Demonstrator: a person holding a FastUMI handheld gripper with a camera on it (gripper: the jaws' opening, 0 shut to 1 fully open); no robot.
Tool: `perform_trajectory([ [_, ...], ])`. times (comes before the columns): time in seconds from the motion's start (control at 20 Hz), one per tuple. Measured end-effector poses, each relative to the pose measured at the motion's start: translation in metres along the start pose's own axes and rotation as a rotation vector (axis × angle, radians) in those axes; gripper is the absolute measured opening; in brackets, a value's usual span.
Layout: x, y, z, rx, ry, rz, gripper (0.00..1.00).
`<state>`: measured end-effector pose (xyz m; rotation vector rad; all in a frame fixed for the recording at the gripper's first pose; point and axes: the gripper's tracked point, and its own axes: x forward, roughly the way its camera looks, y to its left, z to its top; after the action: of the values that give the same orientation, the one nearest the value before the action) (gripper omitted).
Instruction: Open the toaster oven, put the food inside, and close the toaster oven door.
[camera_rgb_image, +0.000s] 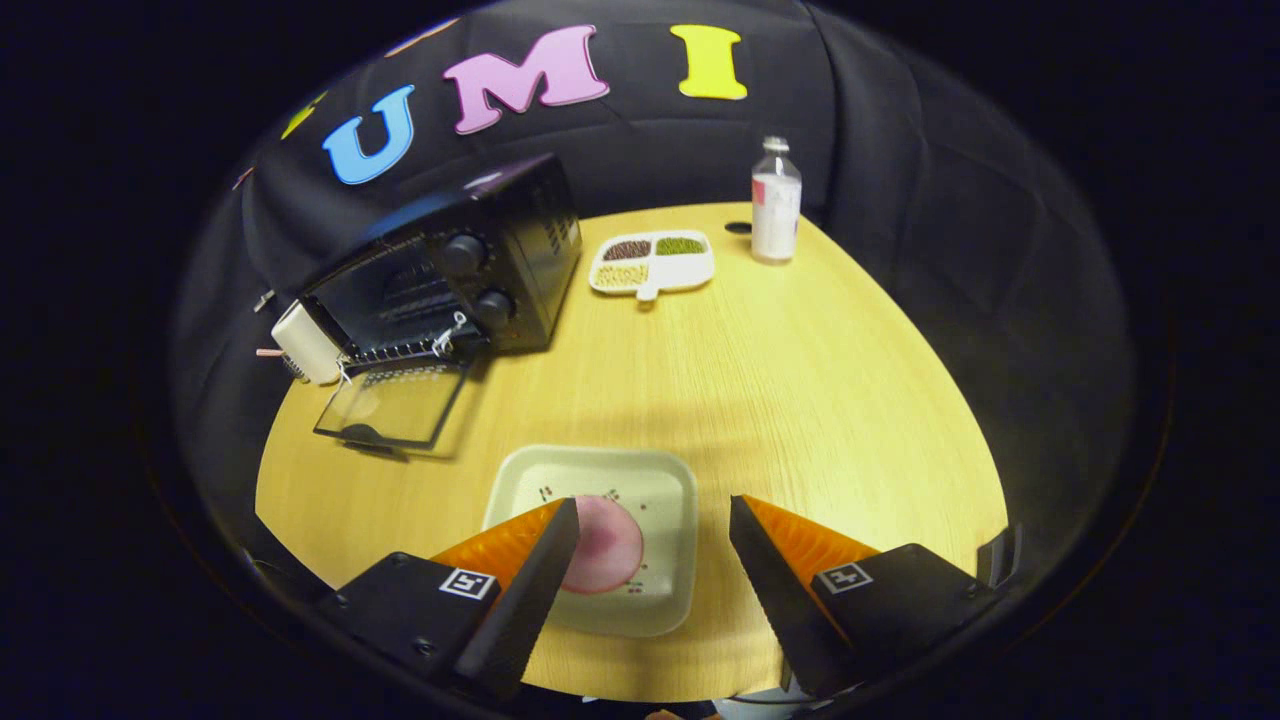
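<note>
Gripper (655, 525) wide open, holding nothing, above plate (600, 480) with pink food (605, 545) (by left finger); toaster oven (470, 265) at 10 o'clock, door down.

Dim booth, sharp center, fisheye-warped edges

- my gripper (652, 515) hangs spread apart over a table (800, 380) of pale, matt wood grain.
- the oven (470, 260) looks like dark metal; its dropped door (395, 405) is clear, glossy glass.
- the plate (660, 480) looks smooth and matt.
- i see a clear, shiny bottle (776, 200).
- the wall (930, 180) is matt cloth.
</note>
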<state>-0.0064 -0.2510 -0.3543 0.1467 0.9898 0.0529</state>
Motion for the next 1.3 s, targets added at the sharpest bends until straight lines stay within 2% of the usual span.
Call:
perform_trajectory([
  [0.25,0.013,-0.005,-0.032,0.032,0.109,-0.003,1.0],
  [0.4,0.021,-0.004,-0.041,0.039,0.149,0.004,0.96],
  [0.5,0.024,-0.001,-0.04,0.048,0.162,0.015,0.84],
  [0.55,0.022,0.0,-0.042,0.053,0.18,0.014,0.82],
  [0.6,0.024,-0.004,-0.042,0.048,0.183,-0.004,0.72],
  [0.65,0.019,-0.005,-0.04,0.05,0.185,-0.004,0.67],
  [0.7,0.024,-0.005,-0.044,0.053,0.194,-0.004,0.56],
  [1.05,0.025,-0.009,-0.042,0.102,0.234,0.009,0.42],
  [1.15,0.023,-0.004,-0.041,0.148,0.228,0.053,0.42],
  [1.2,0.021,0.006,-0.039,0.211,0.215,0.109,0.48],
  [1.3,0.02,0.002,-0.041,0.318,0.23,0.126,0.6],
])
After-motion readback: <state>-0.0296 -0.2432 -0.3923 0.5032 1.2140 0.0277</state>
